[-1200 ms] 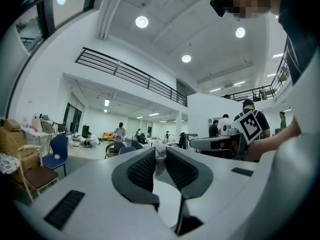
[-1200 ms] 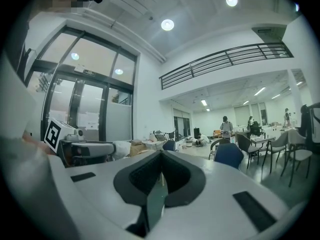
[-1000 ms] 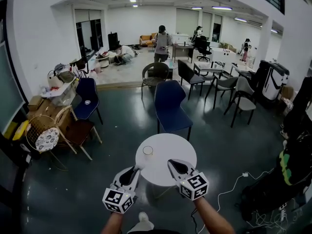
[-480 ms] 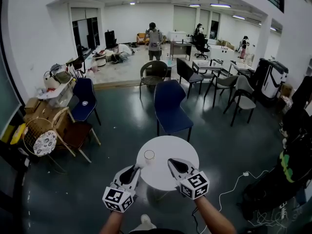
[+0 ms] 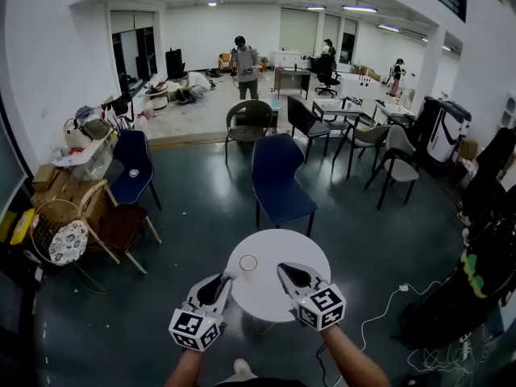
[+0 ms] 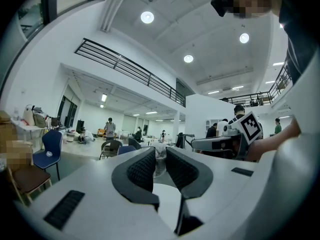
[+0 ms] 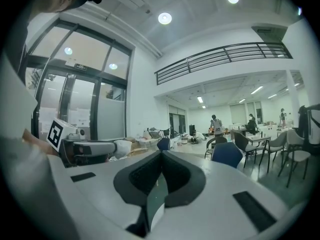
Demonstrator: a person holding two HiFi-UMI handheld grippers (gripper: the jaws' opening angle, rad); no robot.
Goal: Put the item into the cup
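A clear empty cup (image 5: pixel 248 262) stands upright on the round white table (image 5: pixel 282 248), left of its middle. My left gripper (image 5: pixel 226 278) hovers over the table's near left edge, just short of the cup. It is shut on a crumpled white item (image 6: pixel 160 153), which fills the narrow gap between its jaws and also pokes out at its tip as the white item (image 7: pixel 123 147) in the right gripper view. My right gripper (image 5: pixel 283 270) is over the near right part of the table. Its jaws (image 7: pixel 161 160) meet with nothing between them.
A blue chair (image 5: pixel 278 176) stands right behind the table, with more chairs (image 5: pixel 379 147) and desks beyond it. At the left are a dark blue chair (image 5: pixel 133 168), boxes and a wire fan (image 5: pixel 55 232). Bags and a cable (image 5: pixel 387 305) lie on the floor at right. People stand far back.
The head view has shifted, so the table and cup sit lower in it and nearer the gripper tips. Both grippers keep the same pose and the same hold.
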